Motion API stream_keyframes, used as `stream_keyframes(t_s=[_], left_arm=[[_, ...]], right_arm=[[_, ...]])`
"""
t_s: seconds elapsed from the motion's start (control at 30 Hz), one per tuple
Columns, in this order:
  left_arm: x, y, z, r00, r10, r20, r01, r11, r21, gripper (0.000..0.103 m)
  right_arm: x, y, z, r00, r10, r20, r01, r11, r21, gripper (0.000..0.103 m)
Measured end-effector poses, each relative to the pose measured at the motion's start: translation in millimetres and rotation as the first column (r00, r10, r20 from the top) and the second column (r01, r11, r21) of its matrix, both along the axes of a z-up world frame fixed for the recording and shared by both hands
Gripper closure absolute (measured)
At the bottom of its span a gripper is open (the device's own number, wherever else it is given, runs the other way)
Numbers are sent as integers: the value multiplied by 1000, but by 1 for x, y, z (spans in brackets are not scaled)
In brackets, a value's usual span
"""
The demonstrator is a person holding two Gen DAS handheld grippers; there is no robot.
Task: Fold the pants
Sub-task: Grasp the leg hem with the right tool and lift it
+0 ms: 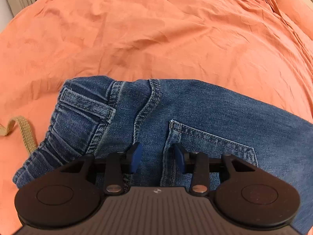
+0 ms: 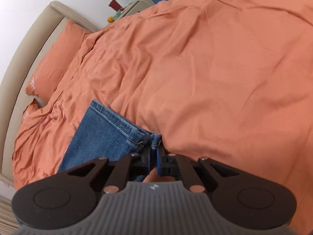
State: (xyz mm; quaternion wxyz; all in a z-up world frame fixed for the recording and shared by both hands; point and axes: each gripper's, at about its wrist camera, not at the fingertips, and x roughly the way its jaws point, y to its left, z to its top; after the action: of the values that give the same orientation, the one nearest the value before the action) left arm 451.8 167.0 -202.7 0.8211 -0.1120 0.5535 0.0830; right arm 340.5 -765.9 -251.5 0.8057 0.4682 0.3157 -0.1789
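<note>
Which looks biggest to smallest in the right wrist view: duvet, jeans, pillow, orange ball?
1. Duvet.
2. Jeans, though nearness to the camera enlarges them.
3. Pillow, close to the jeans in apparent size, so that order is unsure.
4. Orange ball.

The supporting surface is a bed with a beige upholstered frame (image 2: pixel 29 39), covered by a wrinkled orange duvet (image 1: pixel 156 39). A pair of blue denim pants (image 1: pixel 195 113) lies flat directly on the duvet, and a tan woven strap (image 1: pixel 23 131), possibly a belt, lies just beside the waistband. An orange pillow (image 2: pixel 56 58) rests at the head end, against the frame.
</note>
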Motion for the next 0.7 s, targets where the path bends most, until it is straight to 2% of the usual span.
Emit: stream_keyframes(t_s=[0.07, 0.17, 0.2, 0.27, 0.33, 0.37, 0.47, 0.57, 0.63, 0.7], left_arm=[[0, 0, 0, 1000, 1, -1, -1, 1000, -3, 56], [-1, -1, 3, 1000, -8, 18, 8, 1000, -1, 56], [-3, -2, 6, 999, -17, 32, 17, 1000, 5, 56], [-10, -5, 18, 997, -40, 70, 39, 999, 10, 56], [-11, -11, 32, 993, -62, 104, 63, 998, -2, 56], [-11, -14, 38, 991, -73, 114, 75, 997, -9, 56], [-4, -34, 53, 982, -127, 140, 131, 991, -18, 56], [6, -59, 63, 969, -184, 165, 193, 980, -39, 56], [15, -82, 68, 953, -250, 174, 260, 965, -42, 56], [21, -109, 71, 924, -336, 183, 349, 936, -47, 56]], right_arm=[[-2, -4, 3, 1000, -25, 5, 24, 999, 49, 97], [-18, -8, 17, 998, -63, 32, 60, 995, 82, 73], [-25, -8, 20, 996, -65, 56, 58, 992, 112, 60], [-41, -6, 29, 993, -55, 100, 39, 987, 154, 56], [-37, 0, 31, 992, -48, 115, 28, 986, 166, 35], [-32, 3, 28, 993, -51, 108, 32, 986, 165, 34], [-20, 9, 5, 992, -76, 101, 50, 970, 238, 40], [-5, 19, -15, 992, -84, 94, 59, 968, 243, 56], [-3, 19, -24, 989, -112, 99, 84, 964, 251, 78], [-7, 14, -31, 980, -153, 131, 104, 942, 321, 90]])
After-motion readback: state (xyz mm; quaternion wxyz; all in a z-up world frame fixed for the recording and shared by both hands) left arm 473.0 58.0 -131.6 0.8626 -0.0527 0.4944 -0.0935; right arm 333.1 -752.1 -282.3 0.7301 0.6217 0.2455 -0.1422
